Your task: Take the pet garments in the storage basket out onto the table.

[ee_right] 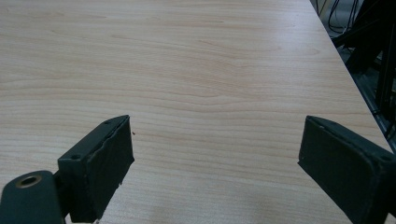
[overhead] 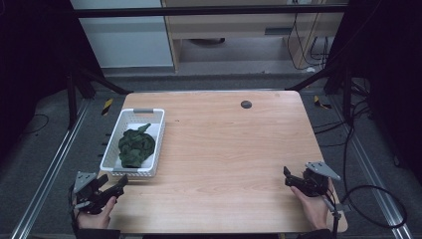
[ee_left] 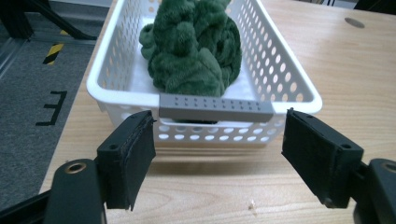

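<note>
Left tool (overhead: pixel 121 183): black body, grey three-cornered plate on top, black cable trailing. Right tool (overhead: pixel 287 176): same build, with black cable looping off. Each has flat black jaw pads with rough edges and a brass-ringed hole near the base. Dark sleeves at both wrists.

Gaping right gripper (ee_right: pixel 215 168) over table (ee_right: pixel 210 70)

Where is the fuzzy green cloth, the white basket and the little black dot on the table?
green cloth (ee_left: pixel 194 46), left gripper view, middle of the bundle.
white basket (ee_left: pixel 294 77), left gripper view, its holed side wall.
black dot (overhead: pixel 246 104), high view, its centre, on the far part of the table.
</note>
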Tool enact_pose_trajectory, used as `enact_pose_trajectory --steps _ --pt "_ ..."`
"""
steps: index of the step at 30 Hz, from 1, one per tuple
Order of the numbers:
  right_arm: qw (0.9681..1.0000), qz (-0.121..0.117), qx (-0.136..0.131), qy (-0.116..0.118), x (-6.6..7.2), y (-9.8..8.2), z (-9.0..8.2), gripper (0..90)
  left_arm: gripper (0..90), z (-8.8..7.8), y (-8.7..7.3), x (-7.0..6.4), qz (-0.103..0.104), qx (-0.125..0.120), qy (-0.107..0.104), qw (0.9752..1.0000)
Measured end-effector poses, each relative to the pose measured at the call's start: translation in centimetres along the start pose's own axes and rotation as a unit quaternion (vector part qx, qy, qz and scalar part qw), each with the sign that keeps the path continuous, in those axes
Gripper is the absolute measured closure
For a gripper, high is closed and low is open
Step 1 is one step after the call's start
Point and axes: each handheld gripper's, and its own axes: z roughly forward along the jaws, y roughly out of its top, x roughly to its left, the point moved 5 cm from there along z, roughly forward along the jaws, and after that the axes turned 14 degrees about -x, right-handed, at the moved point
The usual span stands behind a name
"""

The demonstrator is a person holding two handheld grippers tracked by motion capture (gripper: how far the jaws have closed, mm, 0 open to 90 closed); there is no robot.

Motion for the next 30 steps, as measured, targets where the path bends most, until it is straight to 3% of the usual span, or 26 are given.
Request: enact_pose_trajectory --steps 18,30 --pt "1.0 -0.003 0.004 -0.002 -0.1 -0.2 0.1 9.6 24.5 -0.7 3.7 0.7 0.005 -0.04 0.006 0.9992" --pt "0.9999 0.0 -0.009 -0.005 -0.4 -0.2 0.1 9.6 23.9 0.1 7.2 0.2 0.017 -0.066 -0.012 0.9976"
